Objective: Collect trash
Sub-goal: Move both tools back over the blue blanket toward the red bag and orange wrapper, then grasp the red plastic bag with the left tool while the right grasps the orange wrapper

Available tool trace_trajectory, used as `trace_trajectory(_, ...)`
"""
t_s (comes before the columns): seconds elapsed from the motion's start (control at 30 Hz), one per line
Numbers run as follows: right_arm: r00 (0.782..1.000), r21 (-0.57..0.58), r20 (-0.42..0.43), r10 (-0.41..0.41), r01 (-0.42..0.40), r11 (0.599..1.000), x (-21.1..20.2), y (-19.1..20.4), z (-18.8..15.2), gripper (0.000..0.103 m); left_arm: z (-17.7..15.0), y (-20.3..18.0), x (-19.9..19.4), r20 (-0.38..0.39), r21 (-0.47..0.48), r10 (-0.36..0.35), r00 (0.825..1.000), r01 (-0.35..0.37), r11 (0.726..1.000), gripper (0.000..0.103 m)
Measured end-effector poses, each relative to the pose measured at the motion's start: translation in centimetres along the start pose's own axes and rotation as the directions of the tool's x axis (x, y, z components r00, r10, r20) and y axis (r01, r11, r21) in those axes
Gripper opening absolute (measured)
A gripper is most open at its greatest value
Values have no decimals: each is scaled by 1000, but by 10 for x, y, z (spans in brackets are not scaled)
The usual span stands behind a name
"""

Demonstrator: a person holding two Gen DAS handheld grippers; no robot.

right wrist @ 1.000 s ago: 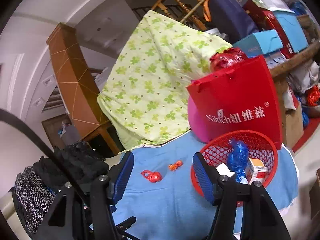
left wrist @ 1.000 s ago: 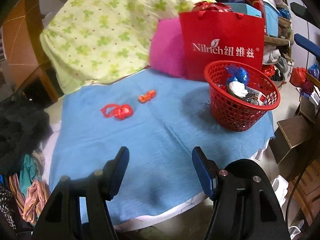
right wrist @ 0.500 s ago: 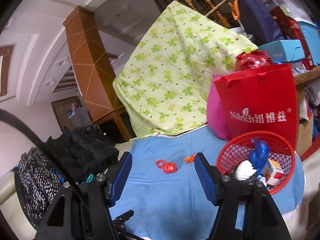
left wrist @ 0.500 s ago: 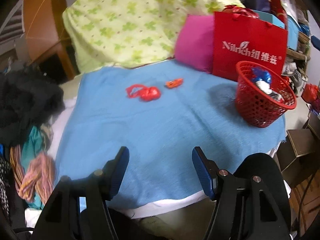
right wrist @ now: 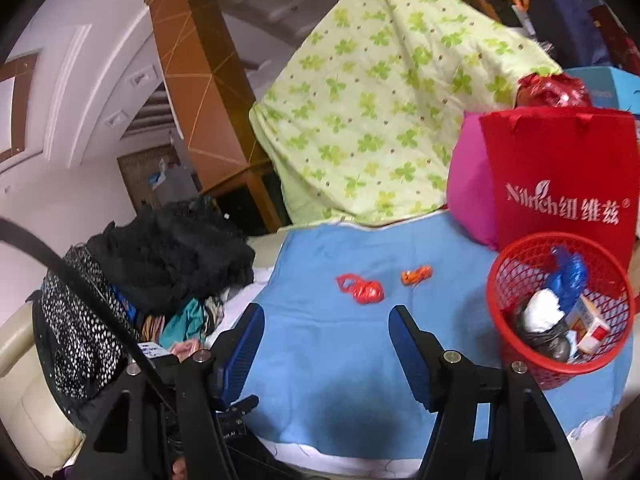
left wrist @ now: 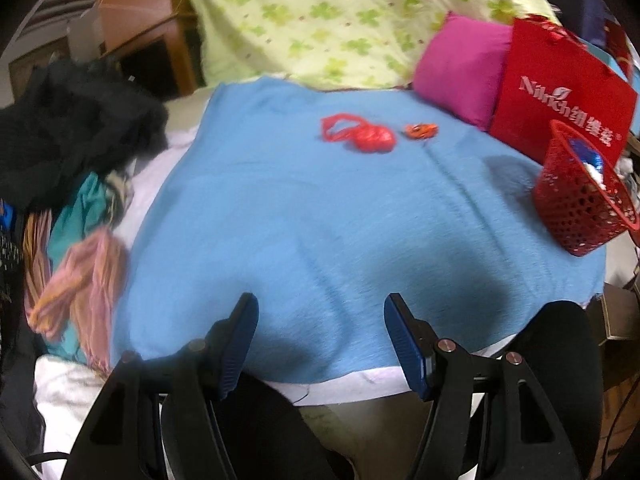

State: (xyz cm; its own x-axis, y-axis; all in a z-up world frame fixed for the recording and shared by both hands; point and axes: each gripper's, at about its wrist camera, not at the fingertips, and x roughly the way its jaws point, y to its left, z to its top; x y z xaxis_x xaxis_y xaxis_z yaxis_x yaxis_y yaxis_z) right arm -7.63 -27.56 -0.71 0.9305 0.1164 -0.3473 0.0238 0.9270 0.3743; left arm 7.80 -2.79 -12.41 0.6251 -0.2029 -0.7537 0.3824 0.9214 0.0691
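Note:
A crumpled red plastic bag [left wrist: 362, 135] [right wrist: 361, 289] lies on the blue blanket [left wrist: 320, 232] [right wrist: 344, 356], with a small orange wrapper [left wrist: 420, 130] [right wrist: 417, 274] just to its right. A red mesh basket [left wrist: 576, 200] [right wrist: 520, 272] at the blanket's right edge holds a blue bag, a white wad and a small box. My left gripper [left wrist: 320, 320] hovers open over the near edge of the blanket, nothing between its fingers. My right gripper [right wrist: 326, 334] also stands open and empty, well short of the red bag.
A red paper bag [left wrist: 560, 96] [right wrist: 560, 176] and a pink cushion [left wrist: 460, 68] stand behind the basket. A green-patterned quilt [right wrist: 380, 100] is heaped at the back. Dark and coloured clothes [left wrist: 72, 152] [right wrist: 160, 260] pile up left of the blanket.
Both views have swung left: the basket has slid toward the right edge and the clothes pile has come into sight. The left gripper now looks more steeply down on the blanket.

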Motion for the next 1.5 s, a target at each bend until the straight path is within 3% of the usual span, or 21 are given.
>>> trace_trajectory(0.2, 994, 30, -113, 14, -11, 999, 45, -5, -16, 68, -13, 15, 28, -55, -32, 11, 998, -13, 999, 66)
trace_trajectory(0.53, 950, 62, -311, 14, 6, 998, 151, -22, -38, 68, -18, 33, 64, -121, -60, 6, 993, -13, 998, 66)
trace_trajectory(0.83, 937, 57, -339, -85, 111, 992, 238, -71, -15, 68, -2, 47, 96, -156, -87, -5, 988, -9, 996, 66)
trace_trajectory(1.0, 931, 128, -337, -142, 195, 972, 300, -121, 9, 68, 41, 49, 110, -114, -79, -28, 993, 19, 997, 66)
trace_trajectory(1.23, 908, 330, -389, -153, 292, 898, 390, -198, 31, 68, 151, 28, 155, 14, -82, -102, 995, 103, 991, 66)
trace_trajectory(1.37, 889, 398, -437, -136, 327, 857, 432, -222, 33, 54, 205, 4, 197, 31, -102, -191, 981, 193, 976, 70)
trace_trajectory(1.5, 853, 379, -498, -153, 373, 847, 462, -235, 31, 39, 239, -18, 258, -44, -204, -287, 957, 273, 940, 70)
